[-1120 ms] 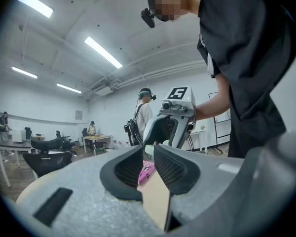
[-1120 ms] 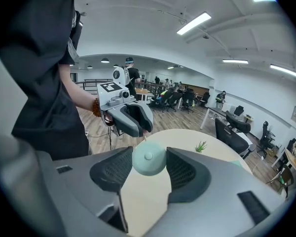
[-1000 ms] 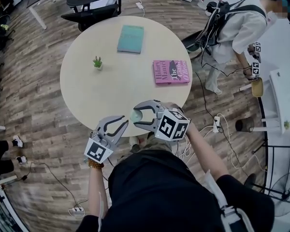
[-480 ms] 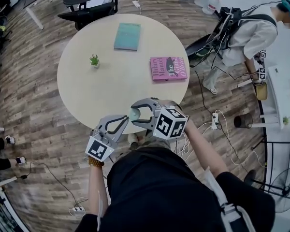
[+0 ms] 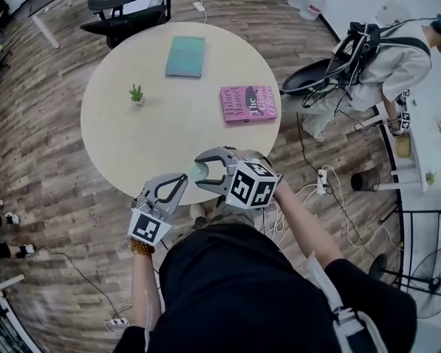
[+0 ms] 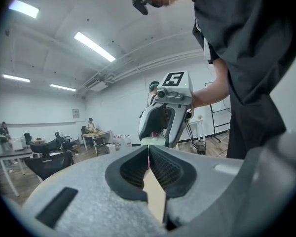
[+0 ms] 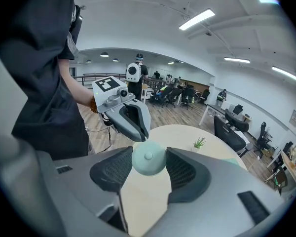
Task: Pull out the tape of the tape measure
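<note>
Currently | right gripper [image 5: 196,172]: fingers are gripping the round pale-green tape measure [image 7: 148,158] | left gripper [image 5: 182,178]: fingers are pressing closed, tips touching its edge.

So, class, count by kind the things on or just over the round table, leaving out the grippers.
books: 2, teal book and pink book
potted plant: 1
tape measure: 1
total: 4

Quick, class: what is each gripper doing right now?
Left gripper: closed, a pink sliver pinched at the tips.
Right gripper: closed on the round tape measure.
</note>
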Available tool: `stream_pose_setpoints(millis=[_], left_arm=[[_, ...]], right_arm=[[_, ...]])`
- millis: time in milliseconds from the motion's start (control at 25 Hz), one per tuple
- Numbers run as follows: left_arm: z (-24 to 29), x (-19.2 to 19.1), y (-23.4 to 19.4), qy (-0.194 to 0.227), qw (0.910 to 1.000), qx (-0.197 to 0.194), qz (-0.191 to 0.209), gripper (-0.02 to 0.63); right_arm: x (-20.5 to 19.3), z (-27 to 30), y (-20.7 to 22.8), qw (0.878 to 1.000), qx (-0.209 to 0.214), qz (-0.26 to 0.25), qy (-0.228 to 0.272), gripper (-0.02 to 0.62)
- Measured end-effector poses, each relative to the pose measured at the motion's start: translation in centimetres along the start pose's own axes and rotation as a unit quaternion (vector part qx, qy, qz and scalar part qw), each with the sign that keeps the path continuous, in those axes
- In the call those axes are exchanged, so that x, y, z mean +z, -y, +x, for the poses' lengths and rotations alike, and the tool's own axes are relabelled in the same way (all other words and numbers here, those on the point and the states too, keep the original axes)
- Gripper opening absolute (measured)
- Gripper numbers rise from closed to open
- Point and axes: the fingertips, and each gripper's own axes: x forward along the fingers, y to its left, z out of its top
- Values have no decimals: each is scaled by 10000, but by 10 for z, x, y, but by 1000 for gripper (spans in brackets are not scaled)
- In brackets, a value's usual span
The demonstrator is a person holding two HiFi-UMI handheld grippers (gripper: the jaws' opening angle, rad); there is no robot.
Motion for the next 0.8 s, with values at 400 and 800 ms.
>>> stream_pose_setpoints(millis=[400,800], left_arm=[[-13,-7,-18,-112,9995,267,119,18],[-19,-16,-13,-366,9993,107,56,18]], right_arm=[[-10,-5,10,9997,-208,46,-128,216],[-20,-11,12,9991,-341,-48,-267,216]])
